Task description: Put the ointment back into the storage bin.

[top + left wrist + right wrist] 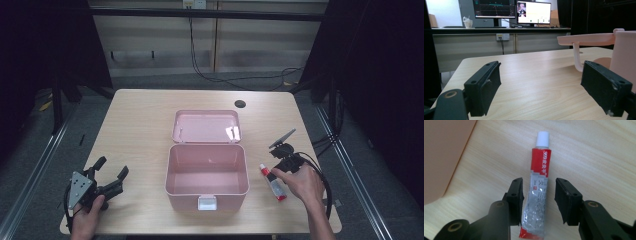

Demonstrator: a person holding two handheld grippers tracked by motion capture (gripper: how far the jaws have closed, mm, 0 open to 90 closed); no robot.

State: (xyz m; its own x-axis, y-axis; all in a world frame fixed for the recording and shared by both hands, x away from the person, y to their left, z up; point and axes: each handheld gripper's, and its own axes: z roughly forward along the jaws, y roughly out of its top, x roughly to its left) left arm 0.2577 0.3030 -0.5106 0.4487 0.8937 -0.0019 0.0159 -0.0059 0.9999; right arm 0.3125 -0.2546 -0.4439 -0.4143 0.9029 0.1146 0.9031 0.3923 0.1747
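Note:
A red, silver and white tube (273, 182) (539, 195) with a white cap lies flat on the wooden table, right of an open pink box (170, 170). My right gripper (280, 167) (539, 182) points down over the tube. The tube's lower half lies between the jaws, close to one pad, with a gap at the other. The pink lid (206, 126) is folded back behind the box, whose inside looks bare. My left gripper (112, 166) (541, 67) rests at the table's front left, open wide and holding nothing. The box wall (624, 55) and lid (589, 38) stand to its right.
A dark round hole (240, 104) sits in the table near its far edge. The white latch (207, 202) faces the front edge. Cables trail on the floor behind the table. Monitors (534, 12) stand on a desk beyond it.

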